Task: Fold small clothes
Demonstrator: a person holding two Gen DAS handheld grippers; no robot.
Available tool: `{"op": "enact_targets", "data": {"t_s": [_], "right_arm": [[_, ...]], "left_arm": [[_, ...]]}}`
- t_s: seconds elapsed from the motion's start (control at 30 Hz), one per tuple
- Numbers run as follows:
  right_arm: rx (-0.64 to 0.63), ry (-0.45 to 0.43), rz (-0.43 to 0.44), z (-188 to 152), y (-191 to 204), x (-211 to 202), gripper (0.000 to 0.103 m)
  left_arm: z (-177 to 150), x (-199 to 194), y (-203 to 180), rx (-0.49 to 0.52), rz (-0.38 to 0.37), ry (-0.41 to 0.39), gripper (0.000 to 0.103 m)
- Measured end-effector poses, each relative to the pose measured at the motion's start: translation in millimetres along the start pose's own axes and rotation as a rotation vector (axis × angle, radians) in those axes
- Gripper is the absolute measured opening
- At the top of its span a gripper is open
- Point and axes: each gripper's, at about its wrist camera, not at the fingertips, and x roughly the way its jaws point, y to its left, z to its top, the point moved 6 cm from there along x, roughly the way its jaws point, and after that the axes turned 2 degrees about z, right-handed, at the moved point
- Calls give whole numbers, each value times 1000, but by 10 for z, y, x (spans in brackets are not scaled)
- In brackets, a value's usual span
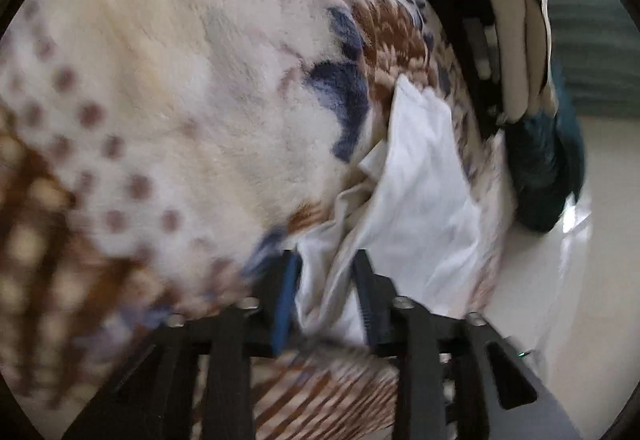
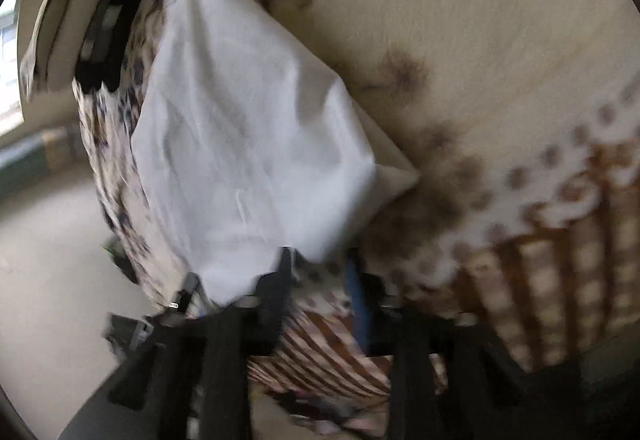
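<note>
A small white garment point(image 1: 420, 192) lies crumpled on a patterned fleece blanket point(image 1: 180, 100). My left gripper point(image 1: 326, 280) has its fingers on either side of a bunched white edge of the garment and grips it. In the right wrist view the same white garment point(image 2: 248, 144) lies spread over the blanket point(image 2: 480, 40). My right gripper point(image 2: 320, 272) stands open at its near edge; the left finger touches the white cloth, and blanket shows between the fingers. Both views are blurred by motion.
Folded pale and dark clothes point(image 1: 516, 40) are stacked at the blanket's far edge, with a dark teal bundle point(image 1: 540, 168) beside them. The stack also shows in the right wrist view point(image 2: 80, 20). A pale floor point(image 2: 48, 260) lies beyond the blanket's edge.
</note>
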Motion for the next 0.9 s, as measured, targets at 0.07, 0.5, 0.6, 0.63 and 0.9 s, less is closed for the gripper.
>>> {"op": "enact_targets", "data": {"t_s": [0.07,0.5,0.6,0.63,0.9], "right_arm": [[-83,-93,-54,34,86,-288,44],[-197,-263,-102,1299,732,-185,44],[-178,-301,-79,1374,774,-134,43],[-182,-325,-78,1385,793,-156,34],[-199,-452,-112,1244,870,-426,2]], "left_arm": [[51,-243,-52,88,63,-31,54],[980,584,-677,297,8,36,39],[991,475,-889,408,-1,-44,1],[986,427,-962,440,-7,-63,2],[1134,350,-1353,537,-33,-102,1]]}}
